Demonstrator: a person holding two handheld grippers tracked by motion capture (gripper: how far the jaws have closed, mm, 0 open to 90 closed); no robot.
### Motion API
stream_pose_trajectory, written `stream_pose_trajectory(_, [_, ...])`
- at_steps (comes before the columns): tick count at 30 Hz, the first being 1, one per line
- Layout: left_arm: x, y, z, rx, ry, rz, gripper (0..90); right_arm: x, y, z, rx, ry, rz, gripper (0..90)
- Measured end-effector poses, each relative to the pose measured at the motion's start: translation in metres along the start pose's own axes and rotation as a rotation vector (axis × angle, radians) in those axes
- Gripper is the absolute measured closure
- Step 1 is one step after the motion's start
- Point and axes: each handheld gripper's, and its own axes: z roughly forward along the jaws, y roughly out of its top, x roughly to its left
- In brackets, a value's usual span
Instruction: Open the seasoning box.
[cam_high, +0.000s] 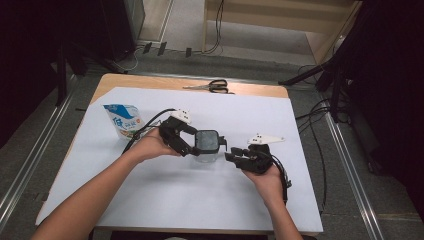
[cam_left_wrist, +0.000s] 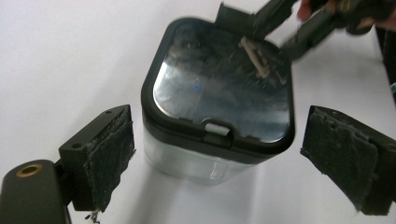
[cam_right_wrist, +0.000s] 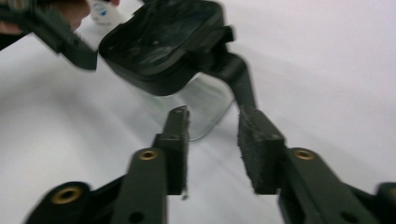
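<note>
The jar stood upright near the middle of the table, well in from every edge, a clear box with a dark hinged lid and a small pale latch on the side that faced my left hand. My left gripper was the nearer one: the jar sat straight ahead of it, between its two pads, which stood wide on either side of the lid without touching it, so that gripper held nothing. In the left gripper view there was clear table between each pad and the jar's wall.

My right gripper came in from the opposite side, toward the table's right edge, pointing at the jar's far side where a dark tab stuck out from the lid. Its jaws stood narrow, with only a slim gap between them and nothing in that gap; their tips were just short of the jar's clear wall. I judged that the coming move turned on that tab lying dead ahead of my right jaws while my left could close across the body to steady it.

A pouch stood near the table's left rear corner, and scissors lay at the rear edge
</note>
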Motion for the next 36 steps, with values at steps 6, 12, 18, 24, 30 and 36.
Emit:
stream_pose_trajectory(6, [-0.001, 0.001, 0.005, -0.011, -0.005, 0.002, 10.2, -0.011, 0.007, 0.001, -0.021, -0.041, 0.027, 90.0])
stream_pose_trajectory(12, [0.0, -0.001, 0.009, -0.003, -0.005, 0.002, 11.9, -0.018, 0.018, 0.014, -0.013, -0.036, 0.043, 90.0])
stream_pose_trajectory(18, [-0.001, -0.001, 0.013, 0.002, 0.01, 0.019, 13.4, -0.019, 0.022, 0.021, 0.004, -0.03, 0.037, 90.0])
stream_pose_trajectory(24, [-0.003, 0.0, 0.012, 0.008, 0.031, 0.045, 14.1, -0.019, 0.021, 0.022, 0.011, -0.032, 0.045, 90.0])
stream_pose_trajectory(30, [-0.003, 0.001, 0.01, -0.001, 0.025, 0.049, 14.3, -0.019, 0.021, 0.022, 0.01, -0.034, 0.047, 90.0])
stream_pose_trajectory(36, [-0.003, 0.001, 0.008, -0.011, 0.021, 0.049, 14.9, -0.019, 0.021, 0.023, 0.012, -0.033, 0.049, 90.0])
